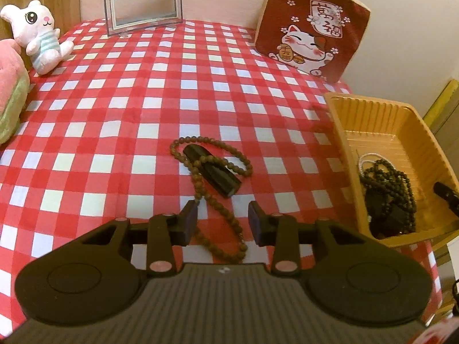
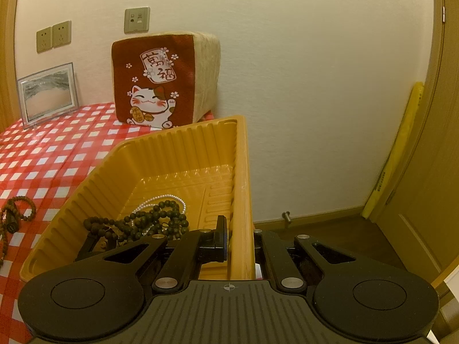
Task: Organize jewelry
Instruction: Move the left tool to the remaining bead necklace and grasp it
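A brown bead necklace (image 1: 213, 189) lies on the checked cloth, looped over a black stick-shaped piece (image 1: 211, 170). My left gripper (image 1: 223, 218) is open, its fingers on either side of the necklace's near loop. A yellow plastic tray (image 1: 381, 120) at the right table edge holds dark bead strings (image 2: 149, 220) and a white pearl strand (image 2: 169, 199). My right gripper (image 2: 240, 238) is shut on the tray's right wall (image 2: 242, 200), one finger inside, one outside. The brown necklace also shows at the left of the right wrist view (image 2: 17, 212).
A red lucky-cat cushion (image 1: 312, 25) leans on the wall behind the tray. A framed sand picture (image 1: 142, 0) stands at the back. A white plush rabbit (image 1: 38, 34) and a pink plush (image 1: 11, 91) sit at the left. Floor and door (image 2: 424, 172) lie right of the table.
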